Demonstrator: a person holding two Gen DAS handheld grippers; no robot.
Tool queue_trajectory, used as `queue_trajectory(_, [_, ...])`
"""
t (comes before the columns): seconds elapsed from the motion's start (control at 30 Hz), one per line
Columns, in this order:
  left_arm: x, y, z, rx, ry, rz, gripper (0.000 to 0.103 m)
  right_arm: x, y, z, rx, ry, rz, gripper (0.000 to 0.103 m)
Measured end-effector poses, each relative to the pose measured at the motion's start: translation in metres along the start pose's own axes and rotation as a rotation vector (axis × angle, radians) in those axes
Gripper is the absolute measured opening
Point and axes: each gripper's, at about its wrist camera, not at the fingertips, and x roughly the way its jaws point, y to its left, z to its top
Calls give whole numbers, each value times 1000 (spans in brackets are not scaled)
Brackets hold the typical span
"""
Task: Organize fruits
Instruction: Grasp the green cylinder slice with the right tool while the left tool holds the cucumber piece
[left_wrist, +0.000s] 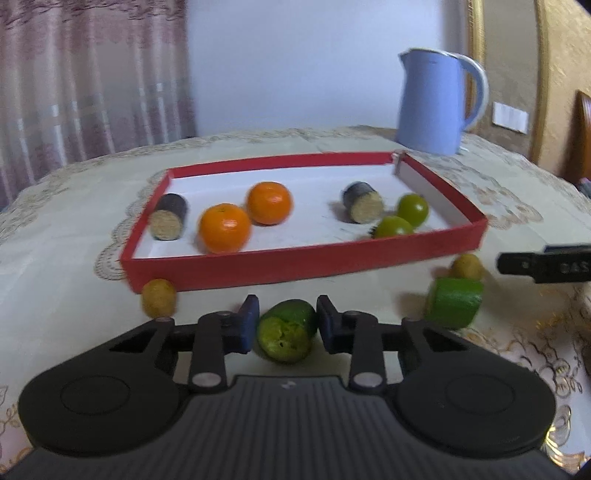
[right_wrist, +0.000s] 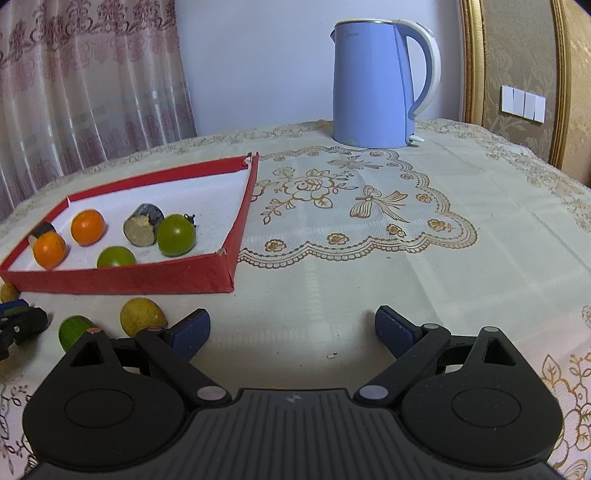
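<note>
A red tray (left_wrist: 306, 266) with a white floor holds two oranges (left_wrist: 224, 228), two green tomatoes (left_wrist: 413, 209) and two dark cane pieces (left_wrist: 168, 217). In front of it, low over the tablecloth, my left gripper (left_wrist: 286, 314) is shut on a green cucumber piece (left_wrist: 286, 334), a blue pad pressed against each side. A second green chunk (left_wrist: 454, 302) and two small yellow-brown fruits (left_wrist: 159, 297) lie outside the tray. My right gripper (right_wrist: 291, 328) stands wide open over bare cloth, nothing between its fingers. Left of it lie a yellow fruit (right_wrist: 142, 316) and the green chunk (right_wrist: 75, 330).
A blue electric kettle (right_wrist: 376, 85) stands at the back of the table, behind the tray's right corner. A lace-patterned cloth (right_wrist: 369, 206) covers the table right of the tray (right_wrist: 122, 282). Curtains hang at the left, a wall with switches at the right.
</note>
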Motion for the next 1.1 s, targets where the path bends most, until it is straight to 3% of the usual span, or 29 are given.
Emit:
queue_trajectory(0.17, [-1,20,2,-100,-7,35,30,-14,-10,-3,51,-64,66,97])
queue_trajectory(0.63, [0,20,2,-108,-2,32,30,-49,58,-17,-189,-121,239,94])
queue_trajectory(0.77, [-1,20,1,-111,-3,30,30,-50,76,-21,-291,-127,284,76])
queue_trajectory(0.8, [-1,20,1,-111,-3,30,30,-49,81,-22,-320,-116,287,63])
queue_trajectory(0.83, [-1,20,1,-111,-2,30,30,-45,85,-24,-344,-95,292,56])
queue_trajectory(1.1, [-1,21,1,-110,-1,29,30,-32,100,-24,-400,-47,322,52])
